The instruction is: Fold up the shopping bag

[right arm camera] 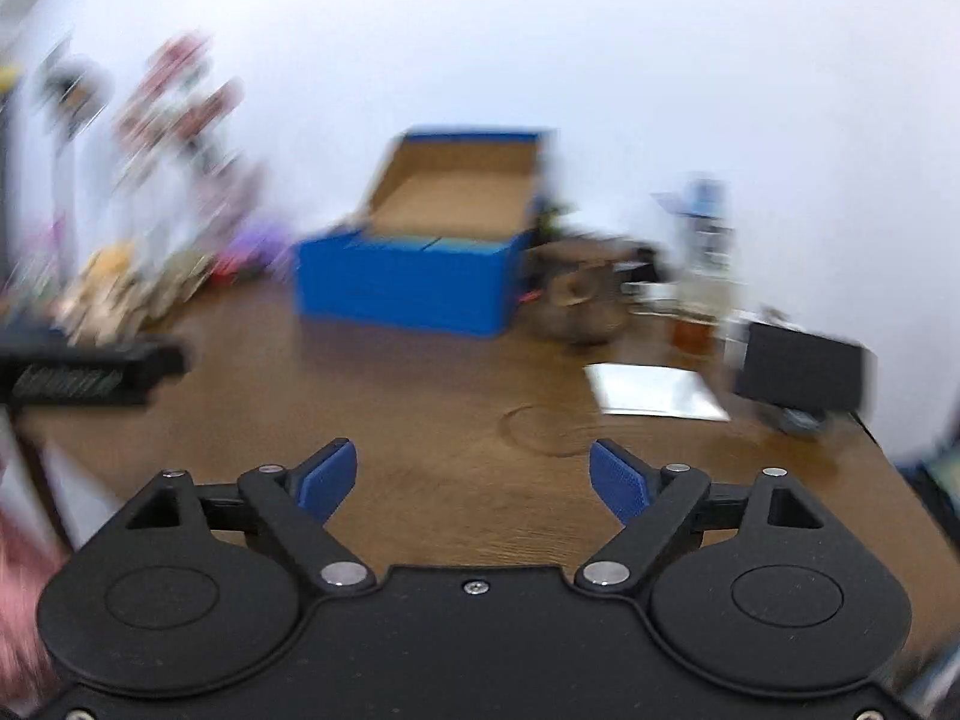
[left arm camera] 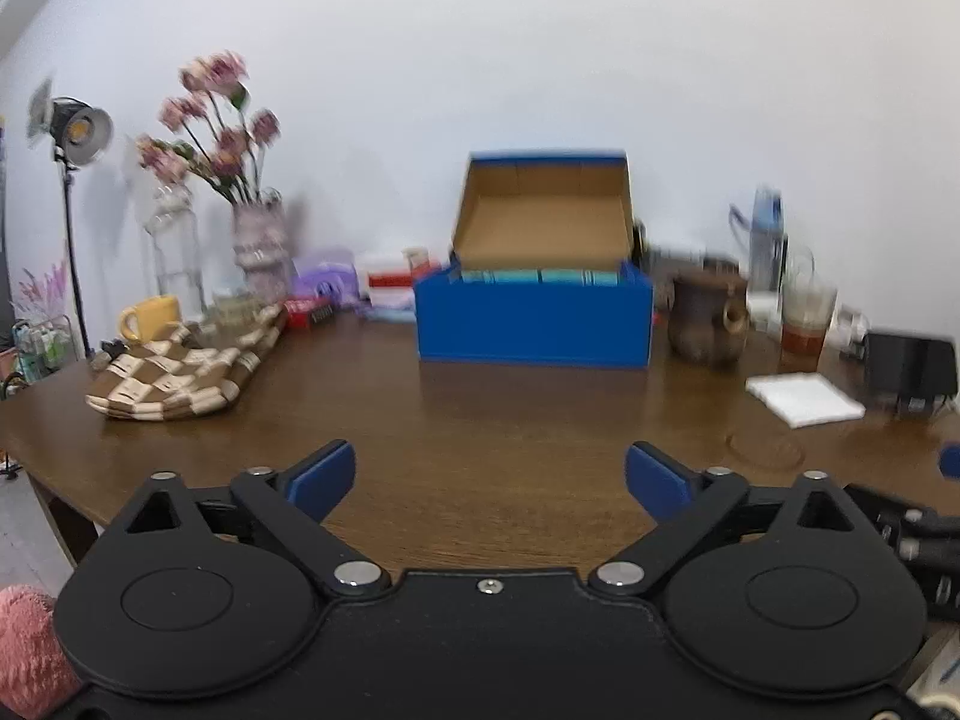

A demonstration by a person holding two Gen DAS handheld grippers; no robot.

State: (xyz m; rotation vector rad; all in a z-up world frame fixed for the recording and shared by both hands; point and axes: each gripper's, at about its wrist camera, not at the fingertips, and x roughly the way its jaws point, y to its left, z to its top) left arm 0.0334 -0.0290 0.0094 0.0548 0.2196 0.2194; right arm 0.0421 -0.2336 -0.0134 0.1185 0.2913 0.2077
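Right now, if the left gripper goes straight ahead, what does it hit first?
Likely the blue box. The left gripper is open over bare table, nothing between it and the box. Depth is unclear; a downward tilt would meet the table first.

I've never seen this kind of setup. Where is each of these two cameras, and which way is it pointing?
Left wrist view: rides on the left tongs, facing forward over the wooden table at the open blue box; its blue fingertips show, spread apart.
Right wrist view: rides on the right tongs, also facing the box, badly blurred; its fingertips show, spread.
Shared: table, box, white folded sheet, black device.
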